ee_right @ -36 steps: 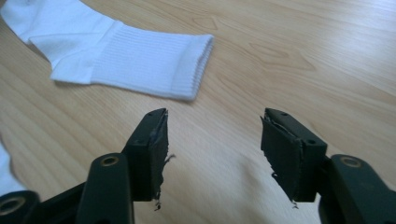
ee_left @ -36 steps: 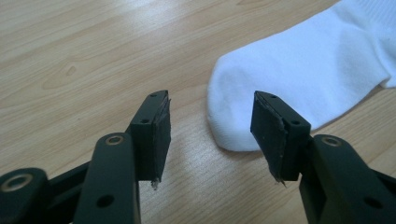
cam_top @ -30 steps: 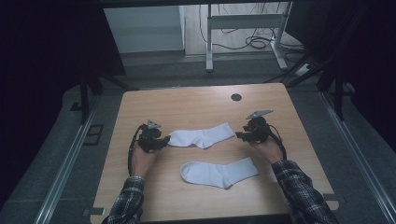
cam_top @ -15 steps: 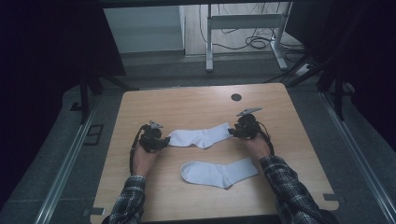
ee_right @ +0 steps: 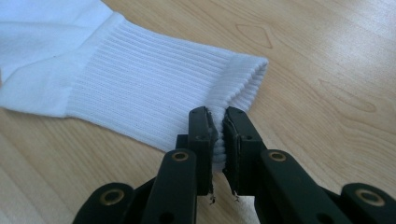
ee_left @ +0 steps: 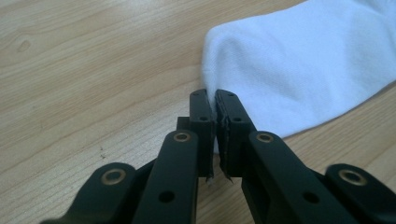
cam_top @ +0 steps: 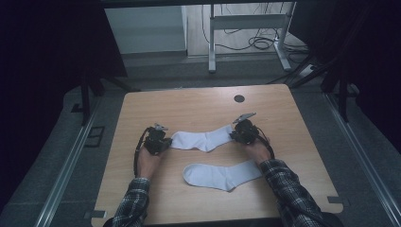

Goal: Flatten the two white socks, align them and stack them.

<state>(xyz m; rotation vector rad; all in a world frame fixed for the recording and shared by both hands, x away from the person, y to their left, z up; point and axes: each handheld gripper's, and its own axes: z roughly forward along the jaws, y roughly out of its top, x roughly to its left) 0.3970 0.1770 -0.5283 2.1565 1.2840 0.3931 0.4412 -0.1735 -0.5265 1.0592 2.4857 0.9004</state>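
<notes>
Socks, white, two, on a light wooden surface (cam_top: pixel 198 106). Far sock (cam_top: pixel 204 140) lies stretched across the middle between both tools; near sock (cam_top: pixel 221 174) lies flat just toward the person, untouched and apart from both tools.

Left tool (cam_top: pixel 157 140): jaws closed narrow on the toe end of the far sock, fabric pinched between the pads in the left gripper view (ee_left: pixel 214 122).

Right tool (cam_top: pixel 243 131): jaws closed narrow on the ribbed cuff of the same sock, cuff edge caught between the pads in the right gripper view (ee_right: pixel 217 135).

Round dark hole (cam_top: pixel 239 98) near the surface's far edge. Plaid sleeves on both forearms.
</notes>
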